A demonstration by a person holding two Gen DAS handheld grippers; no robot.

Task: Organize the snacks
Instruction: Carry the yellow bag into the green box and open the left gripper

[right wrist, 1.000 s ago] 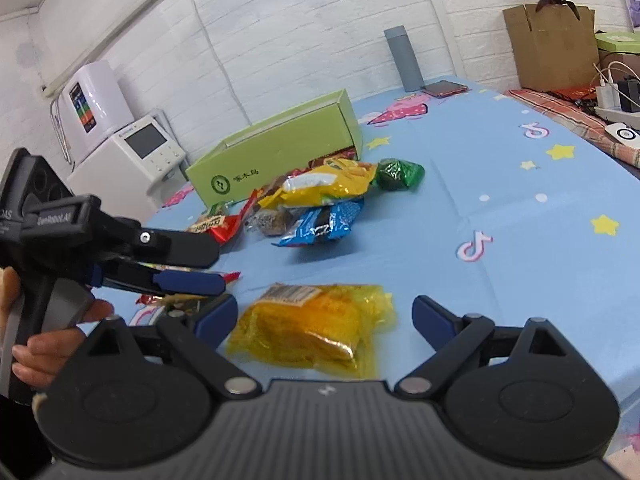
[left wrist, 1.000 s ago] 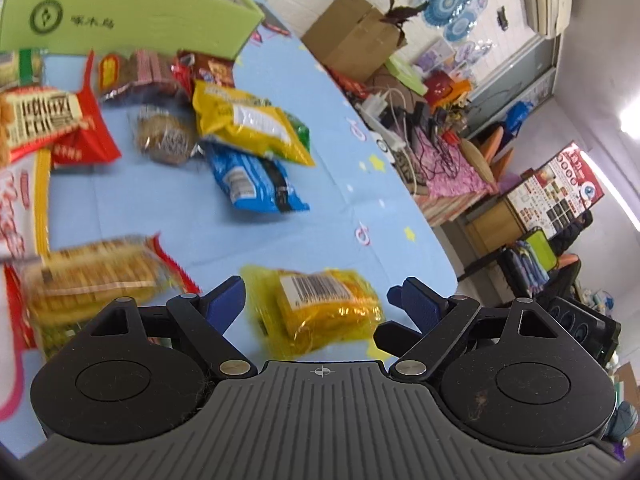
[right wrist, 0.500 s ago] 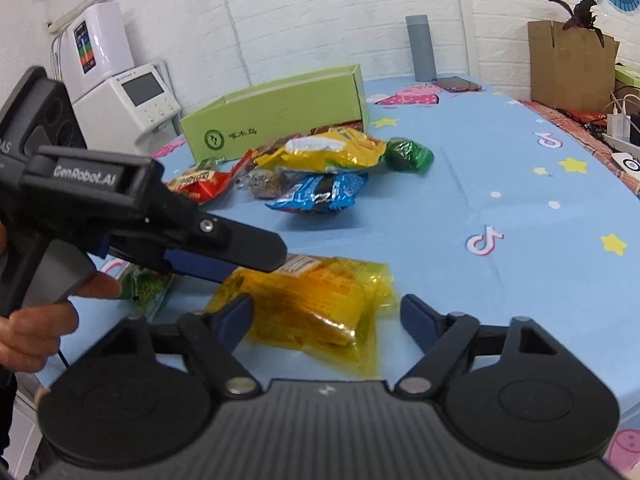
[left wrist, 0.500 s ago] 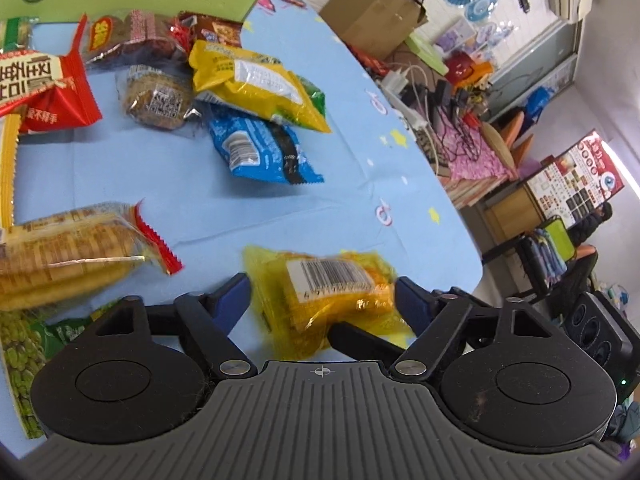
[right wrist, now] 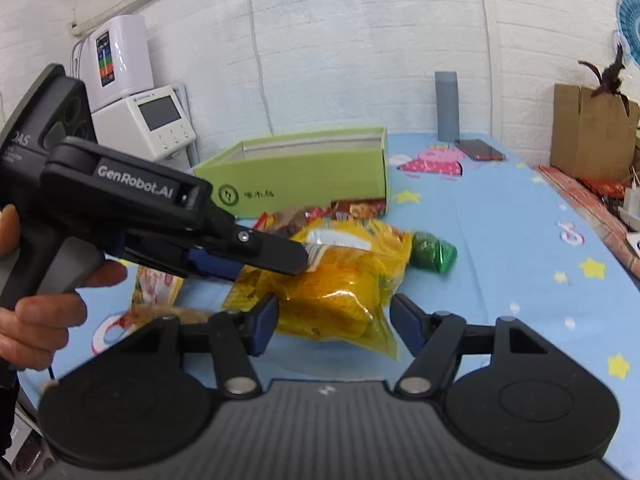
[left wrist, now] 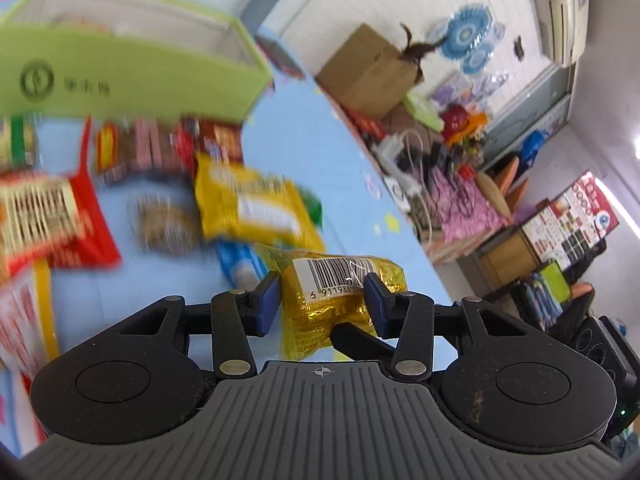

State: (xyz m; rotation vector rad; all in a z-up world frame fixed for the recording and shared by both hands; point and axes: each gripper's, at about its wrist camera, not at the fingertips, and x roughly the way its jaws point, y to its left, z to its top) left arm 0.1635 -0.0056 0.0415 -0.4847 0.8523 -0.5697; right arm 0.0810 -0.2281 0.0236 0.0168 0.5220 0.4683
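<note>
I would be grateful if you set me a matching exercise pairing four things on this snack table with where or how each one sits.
Things:
1. yellow packet
2. green box
3. small green packet
4. grey cylinder

Places or states:
A. standing upright at the far end, by the wall
B. lying on the tablecloth, right of the snack pile
C. pinched in the left gripper
D. open on top, behind the snack pile

Pairs: 1-C, 2-D, 3-B, 4-A.

The left gripper's jaws have just been closing, with the yellow packet between them.
</note>
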